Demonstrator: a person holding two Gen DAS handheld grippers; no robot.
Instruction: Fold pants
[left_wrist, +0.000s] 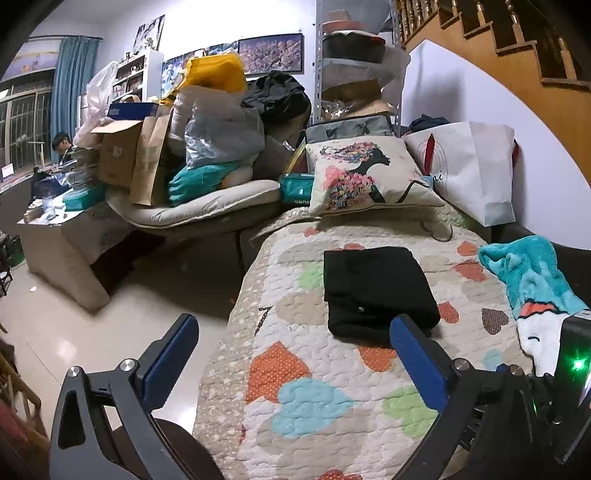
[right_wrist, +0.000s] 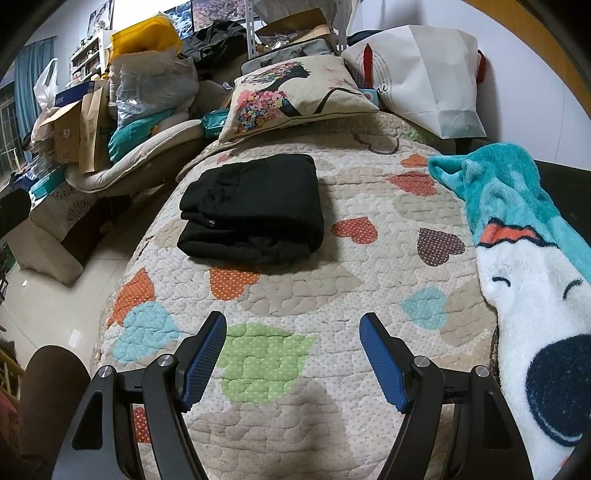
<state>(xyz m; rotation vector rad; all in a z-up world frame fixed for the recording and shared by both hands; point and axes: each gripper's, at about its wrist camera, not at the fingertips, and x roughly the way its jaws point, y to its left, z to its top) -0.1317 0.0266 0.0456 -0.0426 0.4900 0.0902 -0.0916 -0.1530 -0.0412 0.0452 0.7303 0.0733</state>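
The black pants (left_wrist: 376, 291) lie folded into a thick rectangle on the heart-patterned quilt (left_wrist: 314, 398); they also show in the right wrist view (right_wrist: 255, 210). My left gripper (left_wrist: 291, 328) is open and empty, held just in front of the pants' near edge. My right gripper (right_wrist: 293, 325) is open and empty, hovering over the quilt (right_wrist: 266, 354) a short way in front of the pants. Neither gripper touches the pants.
A teal and white plush blanket (right_wrist: 528, 266) lies along the quilt's right side. A printed cushion (right_wrist: 295, 96) and a white paper bag (right_wrist: 424, 74) stand behind the pants. Piled boxes and bags (left_wrist: 177, 147) sit on a sofa at left. Tiled floor (left_wrist: 74, 332) lies left.
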